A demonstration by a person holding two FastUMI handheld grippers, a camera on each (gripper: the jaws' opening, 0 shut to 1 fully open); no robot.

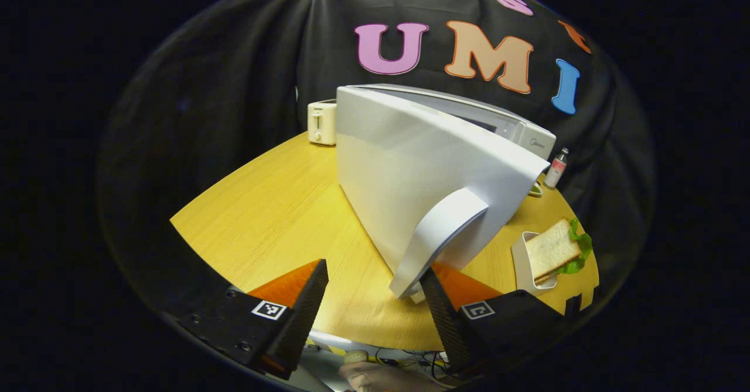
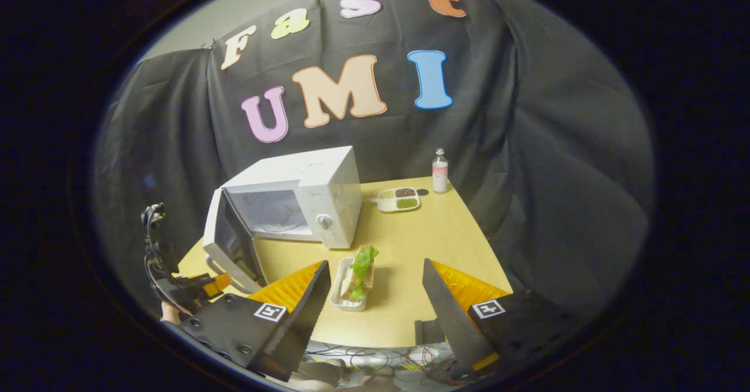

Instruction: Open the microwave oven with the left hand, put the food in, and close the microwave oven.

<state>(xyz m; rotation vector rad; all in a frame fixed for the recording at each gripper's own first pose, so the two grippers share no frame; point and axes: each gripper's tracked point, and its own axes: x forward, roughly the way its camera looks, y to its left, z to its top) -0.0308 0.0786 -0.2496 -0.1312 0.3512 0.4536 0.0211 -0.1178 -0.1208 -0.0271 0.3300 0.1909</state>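
Left gripper (image 1: 375, 316) is held open beside the door handle (image 1: 436, 239), gripping nothing; right gripper (image 2: 375, 298) is spread, aimed at the sandwich tray (image 2: 350, 289).

Open-doored microwave (image 2: 304, 201) behind sandwich (image 2: 358, 275)

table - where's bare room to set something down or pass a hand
The table is bare on its right half, from the sandwich tray to the right edge, up to the snack dish and bottle. In the left gripper view, bare wood lies left of the door, before the toaster. It is crowded between the door and the sandwich tray.
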